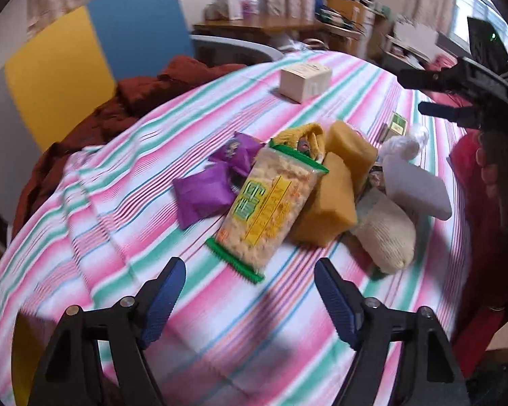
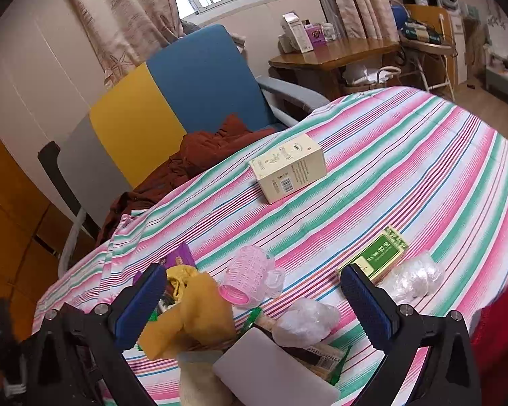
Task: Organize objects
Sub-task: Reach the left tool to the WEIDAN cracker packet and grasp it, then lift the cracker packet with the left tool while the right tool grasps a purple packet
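Note:
A pile lies on the striped tablecloth (image 1: pixel 125 182): a snack bag with green ends (image 1: pixel 269 203), two purple packets (image 1: pixel 203 193), yellow sponges (image 1: pixel 335 199), a beige sock (image 1: pixel 386 233) and a white block (image 1: pixel 413 186). My left gripper (image 1: pixel 250 297) is open and empty, just short of the snack bag. My right gripper (image 2: pixel 250 297) is open and empty above the pile, over a yellow sponge (image 2: pixel 193 314), a white block (image 2: pixel 271 368) and a pink ribbed cup (image 2: pixel 250 277). The right gripper also shows in the left wrist view (image 1: pixel 423 91).
A cream box (image 2: pixel 288 167) lies farther back on the cloth, a green box (image 2: pixel 379 253) and crumpled clear plastic (image 2: pixel 413 277) to the right. A rust-coloured cloth (image 2: pixel 193 159) lies on a blue and yellow chair (image 2: pixel 172 94) behind the table. A wooden desk (image 2: pixel 335 55) stands beyond.

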Action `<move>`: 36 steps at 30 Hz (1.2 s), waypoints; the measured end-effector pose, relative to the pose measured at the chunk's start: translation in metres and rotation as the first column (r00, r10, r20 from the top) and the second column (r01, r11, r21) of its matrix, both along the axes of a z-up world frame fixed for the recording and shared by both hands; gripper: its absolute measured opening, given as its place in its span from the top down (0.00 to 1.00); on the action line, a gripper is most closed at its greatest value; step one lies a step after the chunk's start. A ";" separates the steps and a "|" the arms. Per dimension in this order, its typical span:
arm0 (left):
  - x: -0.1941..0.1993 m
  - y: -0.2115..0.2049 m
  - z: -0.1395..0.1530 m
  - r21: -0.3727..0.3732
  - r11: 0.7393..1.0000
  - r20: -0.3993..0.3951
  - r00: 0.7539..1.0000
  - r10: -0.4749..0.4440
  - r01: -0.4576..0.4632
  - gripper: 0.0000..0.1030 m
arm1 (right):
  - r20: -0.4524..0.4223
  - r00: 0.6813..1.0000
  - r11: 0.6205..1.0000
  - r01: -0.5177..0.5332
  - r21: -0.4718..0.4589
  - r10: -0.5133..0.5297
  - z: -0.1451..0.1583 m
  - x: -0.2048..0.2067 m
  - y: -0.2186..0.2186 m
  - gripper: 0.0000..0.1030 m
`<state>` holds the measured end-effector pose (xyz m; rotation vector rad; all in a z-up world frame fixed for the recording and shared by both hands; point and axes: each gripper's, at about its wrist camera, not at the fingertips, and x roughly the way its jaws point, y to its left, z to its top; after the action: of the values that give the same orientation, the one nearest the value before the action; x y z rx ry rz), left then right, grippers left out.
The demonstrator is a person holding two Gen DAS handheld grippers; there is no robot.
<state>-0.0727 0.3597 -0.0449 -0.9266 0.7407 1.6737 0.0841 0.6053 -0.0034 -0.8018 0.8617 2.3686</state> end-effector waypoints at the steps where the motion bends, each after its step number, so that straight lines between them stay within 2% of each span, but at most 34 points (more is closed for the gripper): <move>1: -0.001 0.007 -0.004 -0.013 0.999 -0.003 1.000 -0.031 0.031 0.25 | 0.001 1.000 1.000 -0.003 -0.001 0.003 0.000 0.000 -0.001 0.00; 7: -0.010 0.032 -0.023 -0.043 0.993 0.014 0.994 -0.111 0.112 0.26 | 0.008 0.999 0.999 -0.033 -0.011 0.033 -0.003 -0.005 -0.003 0.00; 15: -0.014 0.044 -0.036 -0.019 0.987 0.047 0.986 -0.161 0.162 0.26 | 0.020 0.999 0.999 -0.049 -0.015 0.049 -0.005 -0.009 -0.005 0.00; 18: -0.017 0.043 -0.038 -0.011 0.988 0.098 0.984 -0.152 0.154 0.34 | 0.027 0.998 0.999 -0.053 -0.010 0.054 -0.006 -0.010 -0.007 0.00; 19: -0.017 0.042 -0.038 -0.012 0.988 0.110 0.982 -0.155 0.157 0.41 | 0.030 0.998 0.999 -0.054 -0.008 0.054 -0.006 -0.011 -0.007 0.00; 21: -0.014 0.043 -0.038 -0.011 0.986 0.116 0.980 -0.163 0.165 0.49 | 0.037 0.998 0.999 -0.054 -0.005 0.054 -0.007 -0.011 -0.008 0.00; 23: -0.011 0.042 -0.038 -0.025 0.987 0.109 0.981 -0.158 0.161 0.50 | 0.041 0.998 0.999 -0.053 -0.001 0.053 -0.007 -0.012 -0.009 0.00; 25: -0.008 0.037 -0.036 -0.036 0.991 0.112 0.986 -0.126 0.130 0.50 | 0.046 0.998 0.999 -0.049 0.005 0.049 -0.007 -0.012 -0.009 0.00; 28: -0.007 0.023 -0.028 -0.025 0.999 0.118 0.993 -0.032 0.035 0.53 | 0.052 0.998 0.999 -0.048 0.009 0.047 -0.007 -0.012 -0.009 0.00; 30: -0.005 0.005 -0.022 -0.010 0.998 0.154 0.987 0.056 -0.055 0.54 | 0.051 0.998 0.999 -0.048 0.016 0.047 -0.006 -0.012 -0.010 0.00; 33: 0.006 -0.021 -0.017 0.005 0.990 0.181 0.974 0.135 -0.138 0.55 | 0.046 0.998 0.998 -0.054 0.025 0.052 -0.004 -0.011 -0.010 0.00; 36: 0.024 -0.041 -0.025 -0.036 0.982 0.169 0.967 0.189 -0.185 0.55 | 0.038 0.997 0.996 -0.074 0.039 0.073 -0.002 -0.012 -0.014 0.00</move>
<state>-0.0485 0.3187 -0.0697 -1.1695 0.5682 1.7250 0.0717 0.5908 -0.0056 -0.8715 0.7795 2.4194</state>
